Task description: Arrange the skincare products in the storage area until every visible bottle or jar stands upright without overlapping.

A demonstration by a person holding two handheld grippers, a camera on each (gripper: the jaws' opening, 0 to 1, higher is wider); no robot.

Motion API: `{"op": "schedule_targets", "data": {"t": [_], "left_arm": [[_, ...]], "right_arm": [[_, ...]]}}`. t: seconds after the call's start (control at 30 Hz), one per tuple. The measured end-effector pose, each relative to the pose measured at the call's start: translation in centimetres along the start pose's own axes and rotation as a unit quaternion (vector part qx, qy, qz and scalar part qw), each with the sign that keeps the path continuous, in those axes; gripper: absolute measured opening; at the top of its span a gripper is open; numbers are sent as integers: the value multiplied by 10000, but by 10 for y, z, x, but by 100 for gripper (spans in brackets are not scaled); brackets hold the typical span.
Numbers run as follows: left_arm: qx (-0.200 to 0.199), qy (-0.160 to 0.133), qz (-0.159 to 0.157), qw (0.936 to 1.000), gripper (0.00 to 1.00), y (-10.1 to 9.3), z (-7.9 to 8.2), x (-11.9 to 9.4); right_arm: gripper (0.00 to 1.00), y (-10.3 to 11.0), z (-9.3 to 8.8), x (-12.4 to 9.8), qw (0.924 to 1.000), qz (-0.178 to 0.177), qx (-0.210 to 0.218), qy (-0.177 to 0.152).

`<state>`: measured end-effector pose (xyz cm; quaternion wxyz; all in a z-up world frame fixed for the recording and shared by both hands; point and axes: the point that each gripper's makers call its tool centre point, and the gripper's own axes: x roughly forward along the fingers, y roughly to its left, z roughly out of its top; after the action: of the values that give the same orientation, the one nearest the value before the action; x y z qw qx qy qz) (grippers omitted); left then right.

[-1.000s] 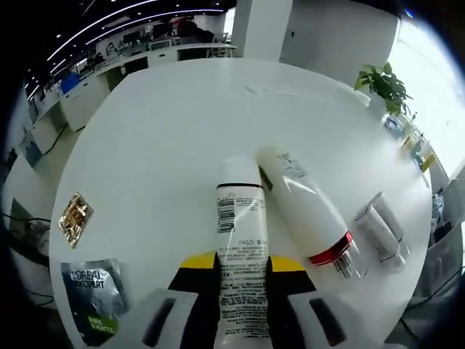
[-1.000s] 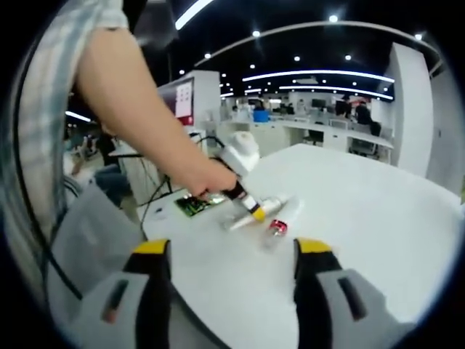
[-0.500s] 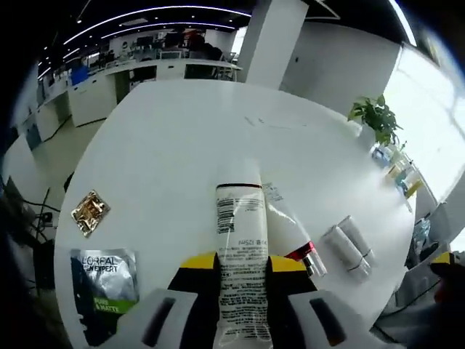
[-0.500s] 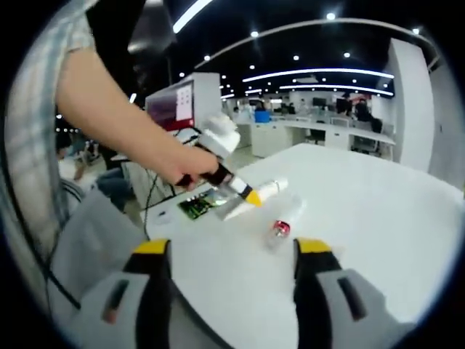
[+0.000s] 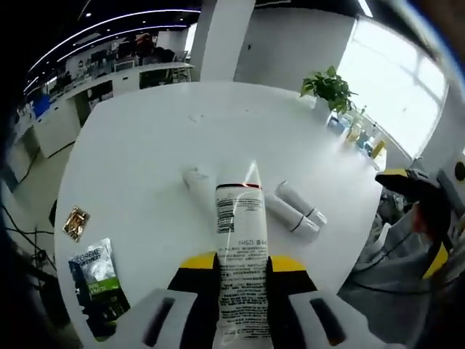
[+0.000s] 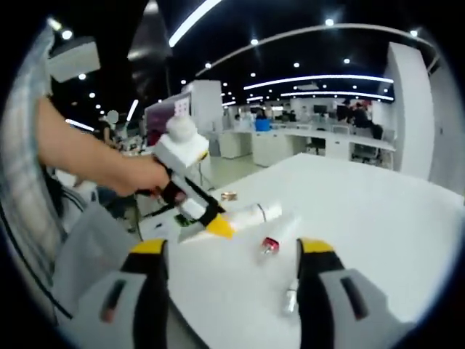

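Observation:
My left gripper [image 5: 241, 265] is shut on a white tube [image 5: 238, 233] with a barcode and a red band, held above the white table [image 5: 145, 145]. Behind the tube lies a white bottle [image 5: 195, 178], partly hidden by it. Two small pale tubes [image 5: 295, 211] lie side by side to its right. In the right gripper view, a hand holds the left gripper [image 6: 190, 198] with the white tube [image 6: 251, 214] above the table. The red-banded bottle [image 6: 278, 237] lies below it, and the small tubes [image 6: 290, 298] are nearer. My right gripper [image 6: 232, 251] is open, holding nothing.
A L'Oreal sachet [image 5: 94, 265] and a gold sachet [image 5: 75, 222] lie near the table's left edge. A potted plant [image 5: 330, 87] and small bottles [image 5: 357, 134] stand at the far right. The right gripper [image 5: 410, 185] shows past the table edge.
The left gripper has risen and swung with the white tube still in it, so the table looks farther away. The lying bottle and small tubes stayed on the table.

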<state>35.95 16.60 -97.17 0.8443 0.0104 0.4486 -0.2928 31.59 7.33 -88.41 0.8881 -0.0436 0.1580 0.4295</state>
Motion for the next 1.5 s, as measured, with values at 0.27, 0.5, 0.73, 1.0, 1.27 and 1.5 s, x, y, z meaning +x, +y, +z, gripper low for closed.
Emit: {"op": "schedule_targets", "data": {"t": [0.27, 0.5, 0.73, 1.0, 1.27, 1.5], "left_arm": [[754, 284, -436, 9958, 23, -47, -10, -15], [1701, 503, -625, 9822, 23, -85, -13, -24], [2890, 954, -887, 9484, 23, -113, -24, -25], [3888, 1226, -1220, 9049, 23, -145, -34, -28], [4233, 1394, -1314, 8855, 23, -160, -30, -35], [4463, 1421, -1372, 8728, 25, -159, -33, -38]], "right_arm": [[80, -9, -13, 2, 9871, 756, -1155, 817], [78, 1, -19, 0, 9579, 1376, -2211, 1210], [63, 17, -42, -5, 9157, 2150, -2804, 1913], [42, 41, -69, -14, 8801, 2934, -2671, 2609], [39, 59, -83, -17, 8753, 3065, -2504, 2779], [31, 57, -77, -22, 8926, 2948, -2146, 2653]]}}
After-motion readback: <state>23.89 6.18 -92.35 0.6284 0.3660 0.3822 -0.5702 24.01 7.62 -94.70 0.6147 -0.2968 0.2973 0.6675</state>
